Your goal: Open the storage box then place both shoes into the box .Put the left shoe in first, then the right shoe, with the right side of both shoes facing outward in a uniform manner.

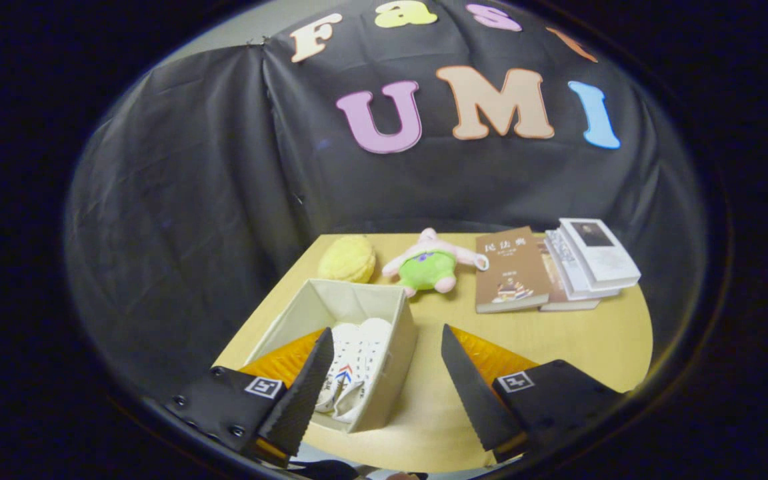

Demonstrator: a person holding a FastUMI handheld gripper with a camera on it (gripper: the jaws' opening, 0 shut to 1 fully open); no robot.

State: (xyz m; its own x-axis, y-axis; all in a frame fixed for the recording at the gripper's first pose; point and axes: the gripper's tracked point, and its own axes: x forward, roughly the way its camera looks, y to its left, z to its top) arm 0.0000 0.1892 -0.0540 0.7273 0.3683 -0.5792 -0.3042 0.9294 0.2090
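- We find the gripper (387, 350) with fingers spread wide apart, holding nothing, poised above the desk (557, 340).
- The storage box (397, 333) stands open on the desk, just ahead of the fingers; its right wall lies between them.
- A white shoe (357, 363) lies inside the box, partly hidden behind the left finger (304, 393). We cannot tell whether a second shoe lies with it.
- Beyond the box we note a yellow plush (347, 259) and a pink-and-green plush toy (432, 263).
- Beyond the right finger (471, 387), a brown book (511, 270) lies beside stacked white books (591, 263).
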